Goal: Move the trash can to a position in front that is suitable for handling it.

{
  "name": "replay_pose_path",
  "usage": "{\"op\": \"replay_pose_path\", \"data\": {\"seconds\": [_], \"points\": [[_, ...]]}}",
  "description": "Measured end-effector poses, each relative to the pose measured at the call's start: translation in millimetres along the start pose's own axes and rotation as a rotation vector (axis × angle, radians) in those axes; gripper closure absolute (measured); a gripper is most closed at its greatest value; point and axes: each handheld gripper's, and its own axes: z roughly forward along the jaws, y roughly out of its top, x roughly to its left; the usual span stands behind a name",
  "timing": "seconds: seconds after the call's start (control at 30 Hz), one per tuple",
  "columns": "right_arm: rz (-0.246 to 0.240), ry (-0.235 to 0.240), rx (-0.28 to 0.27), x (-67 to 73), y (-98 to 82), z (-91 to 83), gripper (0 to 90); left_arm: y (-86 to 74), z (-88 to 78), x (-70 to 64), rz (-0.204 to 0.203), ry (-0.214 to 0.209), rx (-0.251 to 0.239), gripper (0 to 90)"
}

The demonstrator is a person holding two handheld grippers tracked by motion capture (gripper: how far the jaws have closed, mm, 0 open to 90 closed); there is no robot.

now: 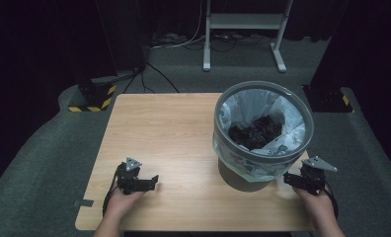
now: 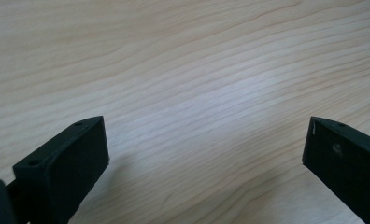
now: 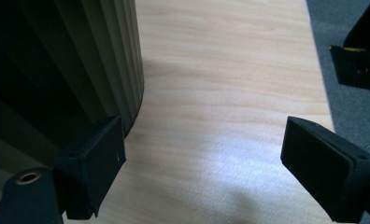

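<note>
A grey waste bin (image 1: pixel 262 131) lined with a clear plastic bag (image 1: pixel 287 116) stands on the right half of the wooden table (image 1: pixel 169 128); dark crumpled stuff (image 1: pixel 255 132) lies inside it. My left gripper (image 1: pixel 151 181) rests near the table's front left, held by a hand, jaws wide apart over bare wood (image 2: pixel 206 140). My right gripper (image 1: pixel 288 178) sits at the front right, just beside the bin's base. In the right gripper view its jaws stand open (image 3: pixel 204 154), with the bin's ribbed wall (image 3: pixel 80 60) close at the left.
A white metal stand (image 1: pixel 243 22) and cables lie on the grey carpet beyond the table. Black bases with yellow-black striped tape (image 1: pixel 92 98) flank the far corners. The table's right edge (image 3: pixel 321 79) runs near my right gripper.
</note>
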Motion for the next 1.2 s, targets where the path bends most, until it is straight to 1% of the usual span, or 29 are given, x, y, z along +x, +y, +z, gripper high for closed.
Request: {"op": "replay_pose_path", "data": {"seconds": [0.03, 0.07, 0.1, 0.17, 0.23, 0.33, 0.37, 0.4, 0.43, 0.47, 0.5, 0.53, 0.57, 0.6, 0.63, 0.67, 0.7, 0.73, 0.77, 0.8, 0.83, 0.9, 0.93, 0.97, 1.0, 1.03, 1.07, 1.13, 1.2], "points": [[0.003, 0.002, -0.017, -0.4, 1.4, -1.3, 13.8, 3.8, 1.3, -9.5, 0.032, -0.017, -0.006, 0.5], [0.003, 0.002, -0.017, -0.4, 1.4, -1.3, 13.8, 3.8, 1.3, -9.5, 0.032, -0.017, -0.006, 0.5], [0.000, 0.010, -0.028, -0.7, 2.2, -2.0, 13.8, 7.6, 2.4, -19.7, 0.056, -0.047, -0.014, 0.5], [-0.006, 0.012, -0.038, -0.6, 3.1, -2.7, 13.8, 11.7, 3.3, -29.6, 0.081, -0.063, -0.019, 0.5], [-0.008, 0.013, -0.051, -0.2, 4.5, -4.4, 13.8, 15.7, 4.5, -39.5, 0.102, -0.078, -0.027, 0.5], [-0.012, 0.012, -0.078, 0.1, 6.6, -6.6, 13.8, 21.7, 7.1, -54.9, 0.121, -0.098, -0.023, 0.8], [-0.012, 0.014, -0.085, 0.3, 7.2, -7.1, 13.8, 24.2, 8.6, -60.0, 0.133, -0.099, -0.025, 0.8], [-0.012, 0.014, -0.085, 0.3, 7.2, -7.1, 13.8, 24.2, 8.6, -60.0, 0.133, -0.099, -0.025, 0.8], [-0.020, 0.016, -0.094, 0.3, 8.5, -7.7, 13.7, 30.2, 12.5, -70.6, 0.146, -0.100, -0.021, 0.8], [-0.017, 0.014, -0.099, 1.0, 9.0, -7.8, 13.7, 30.2, 12.5, -70.6, 0.146, -0.100, -0.021, 0.8], [-0.014, 0.014, -0.102, 1.5, 9.4, -8.2, 13.7, 37.3, 16.9, -81.0, 0.137, -0.121, -0.018, 0.8], [-0.009, 0.013, -0.107, 2.1, 9.6, -8.6, 13.7, 41.9, 19.4, -86.3, 0.128, -0.127, -0.009, 0.8], [-0.008, 0.014, -0.109, 2.4, 9.7, -9.2, 13.7, 46.9, 21.1, -91.8, 0.131, -0.125, 0.005, 0.8], [-0.006, 0.016, -0.111, 2.9, 9.7, -9.6, 13.7, 46.9, 21.1, -91.8, 0.131, -0.125, 0.005, 0.9], [-0.005, 0.013, -0.111, 3.7, 9.6, -10.0, 13.7, 56.1, 22.6, -102.7, 0.141, -0.129, -0.001, 1.1], [-0.010, 0.007, -0.114, 3.9, 9.8, -10.7, 13.7, 56.1, 22.6, -102.7, 0.141, -0.129, -0.001, 1.2], [-0.011, 0.001, -0.118, 3.9, 10.1, -11.8, 13.7, 65.9, 24.5, -112.5, 0.082, -0.154, -0.036, 1.7], [-0.011, 0.001, -0.118, 3.9, 10.1, -11.8, 13.7, 65.9, 24.5, -112.5, 0.082, -0.154, -0.036, 2.0], [-0.011, -0.012, -0.132, 3.1, 11.4, -14.4, 13.7, 76.3, 26.1, -124.5, 0.087, -0.133, -0.070, 2.1], [-0.011, -0.012, -0.132, 3.1, 11.4, -14.4, 13.7, 76.3, 26.1, -124.5, 0.087, -0.133, -0.070, 2.4], [-0.013, -0.023, -0.152, 1.8, 12.9, -16.7, 13.7, 86.1, 27.7, -136.0, 0.085, -0.122, -0.092, 2.4], [-0.007, -0.035, -0.169, 0.5, 13.5, -18.9, 13.8, 96.6, 29.5, -144.1, 0.077, -0.111, -0.113, 2.4], [0.005, -0.038, -0.176, 0.4, 14.0, -19.4, 13.7, 102.0, 30.3, -147.4, 0.077, -0.093, -0.119, 2.4], [-0.002, -0.044, -0.182, -0.3, 14.7, -19.3, 13.8, 107.0, 31.2, -149.8, 0.077, -0.082, -0.128, 2.4], [-0.005, -0.052, -0.185, -0.4, 15.5, -19.0, 13.8, 111.5, 32.1, -151.3, 0.069, -0.075, -0.133, 2.5], [-0.002, -0.057, -0.188, -0.3, 16.3, -18.7, 13.8, 111.5, 32.1, -151.3, 0.069, -0.075, -0.133, 2.6], [-0.005, -0.051, -0.190, -0.7, 17.5, -18.2, 13.8, 118.4, 33.5, -152.8, 0.042, -0.078, -0.149, 2.6], [-0.011, -0.045, -0.190, -1.6, 21.2, -16.6, 13.8, 122.4, 34.9, -154.2, 0.039, -0.053, -0.153, 3.0], [-0.012, -0.035, -0.190, -2.4, 25.7, -15.2, 13.8, 123.4, 37.6, -153.9, 0.023, -0.066, -0.158, 4.5]]}}
